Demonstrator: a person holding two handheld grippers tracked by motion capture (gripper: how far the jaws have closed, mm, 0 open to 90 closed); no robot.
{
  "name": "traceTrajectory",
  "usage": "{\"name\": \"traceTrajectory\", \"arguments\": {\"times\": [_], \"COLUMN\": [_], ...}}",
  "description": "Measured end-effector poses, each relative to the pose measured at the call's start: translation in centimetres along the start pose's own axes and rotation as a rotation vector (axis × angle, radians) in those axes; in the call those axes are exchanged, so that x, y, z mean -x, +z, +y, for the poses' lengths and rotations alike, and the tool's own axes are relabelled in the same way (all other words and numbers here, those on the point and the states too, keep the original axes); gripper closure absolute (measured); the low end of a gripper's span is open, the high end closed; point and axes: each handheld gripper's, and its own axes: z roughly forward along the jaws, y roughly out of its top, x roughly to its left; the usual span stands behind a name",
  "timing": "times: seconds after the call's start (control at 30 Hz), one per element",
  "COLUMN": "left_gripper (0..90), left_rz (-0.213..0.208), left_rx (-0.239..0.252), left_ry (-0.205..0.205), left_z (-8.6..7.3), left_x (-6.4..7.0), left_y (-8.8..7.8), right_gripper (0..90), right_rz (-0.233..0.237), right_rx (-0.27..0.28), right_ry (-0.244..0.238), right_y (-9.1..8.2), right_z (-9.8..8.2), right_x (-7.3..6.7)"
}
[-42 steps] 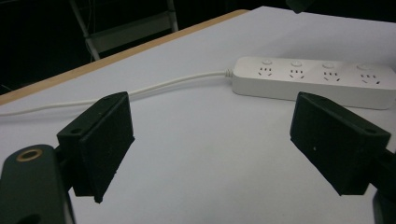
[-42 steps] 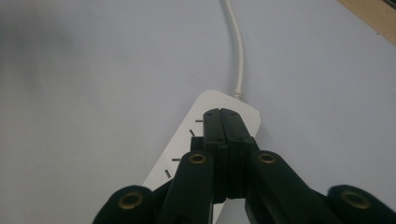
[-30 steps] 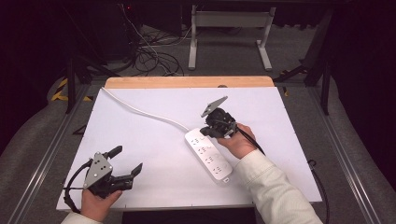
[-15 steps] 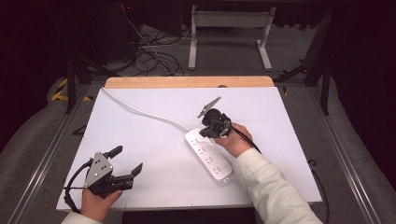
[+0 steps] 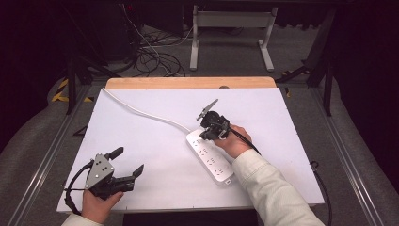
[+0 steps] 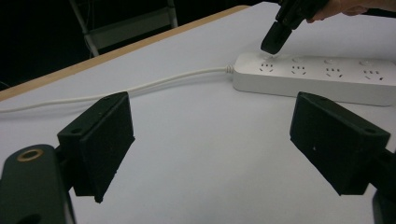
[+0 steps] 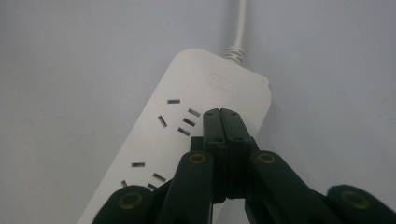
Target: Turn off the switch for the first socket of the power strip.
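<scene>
High view: a white desk (image 5: pixel 155 141) with a wooden far edge carries a white power strip (image 5: pixel 210 157), lying at an angle right of centre. Its white cord (image 5: pixel 141 112) runs from the strip's far end toward the desk's far left corner.

Right tool (image 5: pixel 205 133): held in the right hand (image 5: pixel 234 141), tips down over the far end of the strip. Right gripper view: jaws pressed together, nothing between them, tips at the strip's top face just beside the socket slots nearest the cord end. Whether the tips touch the surface cannot be told for certain. Left gripper view: the same tool (image 6: pixel 273 39) comes down onto the first socket of the strip (image 6: pixel 317 77), next to where the cord (image 6: pixel 154 86) enters.

Left tool (image 5: pixel 127 162): held in the left hand (image 5: pixel 96 202) at the near left corner of the desk, well apart from the strip. Jaws spread wide and empty; left gripper view shows bare desk surface (image 6: pixel 205 154) between them. A black cable (image 5: pixel 70 188) loops from this tool beside the hand.

Floor beyond the desk: tangled cables (image 5: pixel 155 59) and a white frame (image 5: pixel 230 28).
</scene>
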Motion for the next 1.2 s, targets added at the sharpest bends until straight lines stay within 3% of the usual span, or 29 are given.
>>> {"name": "traceTrajectory", "arguments": {"times": [1.2], "left_gripper": [14.0], "left_rz": [-0.004], "left_rx": [-0.001], "left_ry": [0.001], "left_z": [0.0], "left_x": [0.12], "left_y": [-0.02], "right_gripper": [90.0], "right_rz": [-0.033], "right_rx": [-0.004], "right_ry": [-0.013], "right_y": [0.76], "right_z": [-0.1], "right_x": [-0.35]}}
